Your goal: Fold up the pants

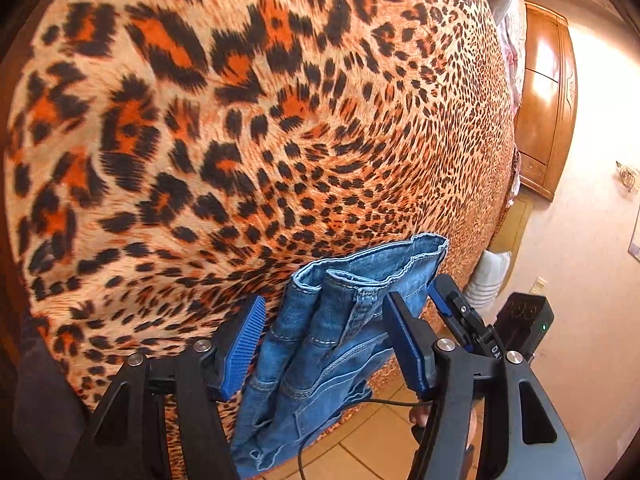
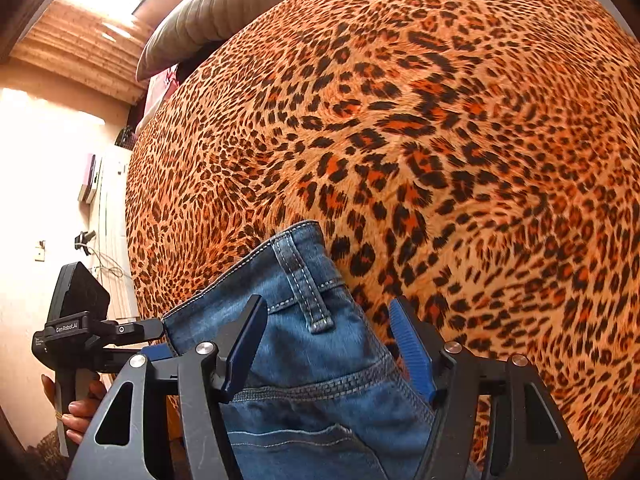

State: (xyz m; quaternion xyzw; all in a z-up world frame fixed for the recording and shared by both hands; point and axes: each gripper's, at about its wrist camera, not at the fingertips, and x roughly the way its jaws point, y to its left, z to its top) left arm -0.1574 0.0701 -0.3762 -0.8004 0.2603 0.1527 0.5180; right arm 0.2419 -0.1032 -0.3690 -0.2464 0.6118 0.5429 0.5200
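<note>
Leopard-print bed [image 1: 240,120] carries the jeans [image 1: 340,320] at its near edge, waistband draped over; left gripper [image 1: 324,344] and right gripper [image 2: 328,344] both straddle the denim, spread, seemingly ready to pinch.

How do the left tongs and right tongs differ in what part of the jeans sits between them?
The left tongs straddle a bunched, folded part of the jeans; the right tongs straddle the flat waistband by a belt loop. The left tongs sit by the bed's edge above tiled floor; the right tongs face over the bedspread. Both stand open, pads off the denim.
</note>
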